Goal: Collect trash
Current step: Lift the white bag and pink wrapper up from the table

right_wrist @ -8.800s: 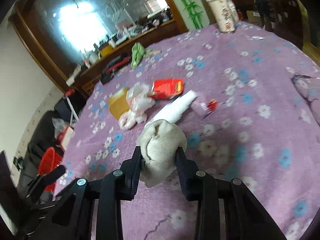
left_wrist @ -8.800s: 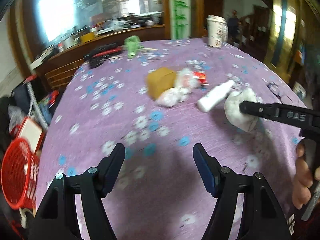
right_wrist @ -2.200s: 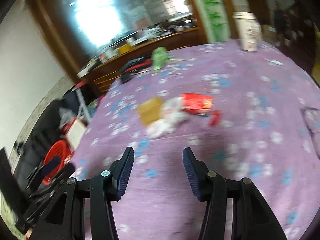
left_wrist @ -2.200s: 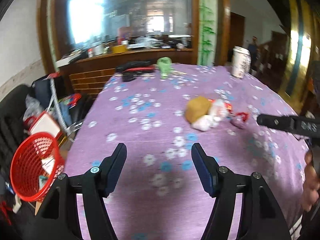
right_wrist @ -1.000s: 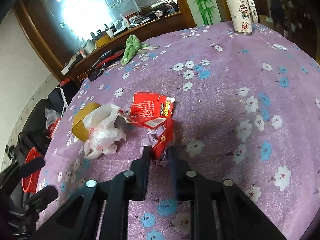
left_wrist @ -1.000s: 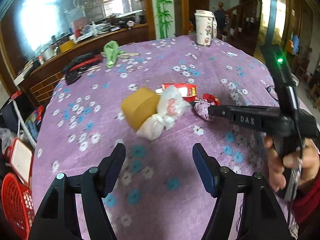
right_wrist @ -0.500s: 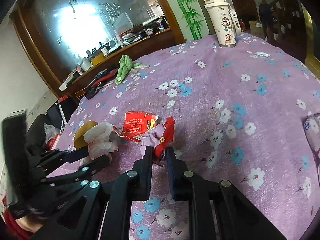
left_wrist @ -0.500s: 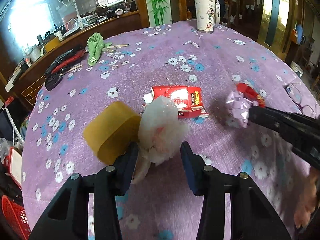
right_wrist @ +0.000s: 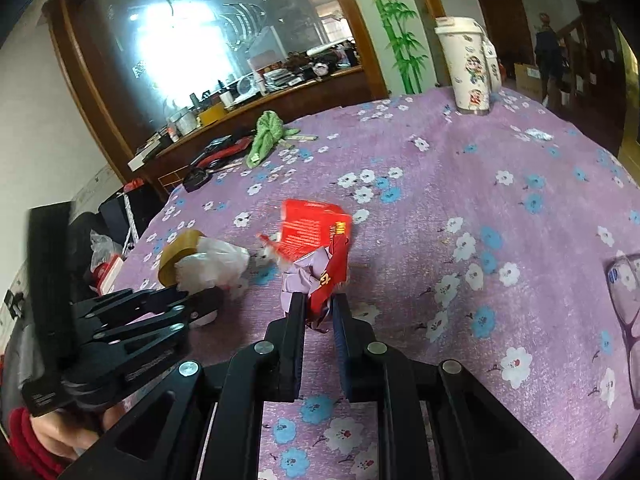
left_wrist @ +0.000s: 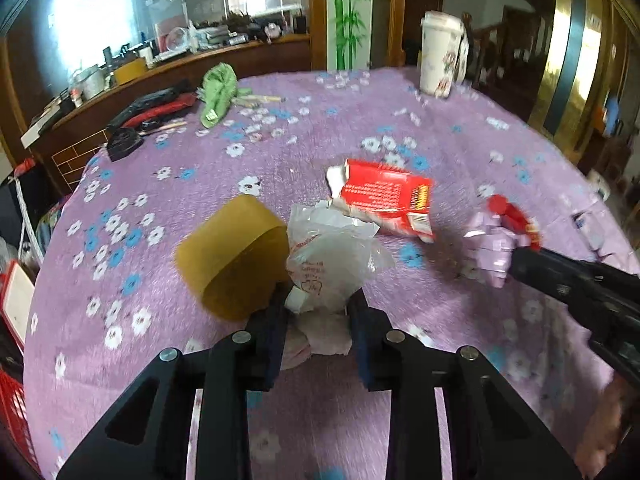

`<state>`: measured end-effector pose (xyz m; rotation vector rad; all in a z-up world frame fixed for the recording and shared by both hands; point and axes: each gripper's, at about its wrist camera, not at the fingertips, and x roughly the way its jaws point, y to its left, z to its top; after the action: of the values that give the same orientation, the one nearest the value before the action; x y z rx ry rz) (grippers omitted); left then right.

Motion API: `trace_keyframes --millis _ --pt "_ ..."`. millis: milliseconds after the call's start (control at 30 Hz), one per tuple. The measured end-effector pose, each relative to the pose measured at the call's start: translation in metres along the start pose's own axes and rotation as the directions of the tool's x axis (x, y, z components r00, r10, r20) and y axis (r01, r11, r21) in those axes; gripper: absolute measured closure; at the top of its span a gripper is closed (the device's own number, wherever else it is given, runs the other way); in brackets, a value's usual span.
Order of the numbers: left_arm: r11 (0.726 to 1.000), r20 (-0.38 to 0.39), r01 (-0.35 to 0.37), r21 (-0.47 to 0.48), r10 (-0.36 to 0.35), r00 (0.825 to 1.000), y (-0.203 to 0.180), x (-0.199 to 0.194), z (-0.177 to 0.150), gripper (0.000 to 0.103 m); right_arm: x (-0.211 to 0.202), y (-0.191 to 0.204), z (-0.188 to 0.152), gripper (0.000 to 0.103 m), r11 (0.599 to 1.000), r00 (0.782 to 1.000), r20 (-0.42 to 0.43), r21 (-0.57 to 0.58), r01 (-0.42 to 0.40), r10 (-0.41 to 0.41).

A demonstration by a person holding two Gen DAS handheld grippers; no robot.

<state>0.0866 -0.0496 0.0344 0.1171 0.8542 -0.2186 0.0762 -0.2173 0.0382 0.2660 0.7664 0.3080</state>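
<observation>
My left gripper (left_wrist: 318,312) is shut on a crumpled white plastic bag (left_wrist: 332,256) that lies against a yellow tape roll (left_wrist: 232,252) on the purple flowered tablecloth. A red carton (left_wrist: 384,196) lies flat just behind the bag. My right gripper (right_wrist: 320,310) is shut on a crumpled purple and red wrapper (right_wrist: 316,276) and holds it a little above the cloth. That wrapper (left_wrist: 500,236) shows at the right of the left wrist view. The bag (right_wrist: 212,264), roll (right_wrist: 180,254) and carton (right_wrist: 312,228) also show in the right wrist view.
A white patterned cup (left_wrist: 438,60) stands at the table's far edge. A green cloth (left_wrist: 218,92) and black and red tools (left_wrist: 152,108) lie at the far left. Glasses (right_wrist: 626,296) lie at the right. A red basket (left_wrist: 10,412) stands on the floor at the left.
My left gripper has closed on the white plastic bag. My right gripper has lifted the purple and red wrapper slightly and still grips it.
</observation>
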Motion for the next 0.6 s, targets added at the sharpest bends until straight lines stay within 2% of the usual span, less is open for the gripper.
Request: trace_keyframes --millis 133,267,300,367,433,600 --pt "0.999 0.091 -0.025 -0.04 0.029 0.995 0.003 -0.033 -0.019 0.076 0.0 0.016 -0.003 0.089 0.998 1.0 0.006 -0.068 -0.006 0.007" --pt "0.993 0.156 -0.065 -0.094 0.079 0.985 0.01 -0.046 -0.032 0.076 0.002 0.032 -0.008 0.088 0.99 1.0 0.004 -0.143 -0.009 0.009" --pt "0.99 0.172 -0.093 -0.104 0.11 0.979 0.011 -0.047 -0.033 0.076 0.003 0.035 -0.009 0.088 0.987 1.0 0.005 -0.158 -0.006 0.007" --pt "0.986 0.191 -0.125 -0.113 0.145 0.971 0.015 -0.048 -0.033 0.076 0.004 0.039 -0.011 0.088 0.983 1.0 0.008 -0.183 0.001 0.0" --pt "0.982 0.197 -0.122 -0.144 0.15 0.969 0.024 -0.049 -0.033 0.076 0.004 0.039 -0.011 0.088 0.982 1.0 0.009 -0.189 0.007 -0.006" --pt "0.971 0.208 -0.169 -0.167 0.203 0.957 0.036 -0.048 -0.035 0.076 0.003 0.04 -0.012 0.088 0.98 1.0 0.017 -0.199 0.017 -0.014"
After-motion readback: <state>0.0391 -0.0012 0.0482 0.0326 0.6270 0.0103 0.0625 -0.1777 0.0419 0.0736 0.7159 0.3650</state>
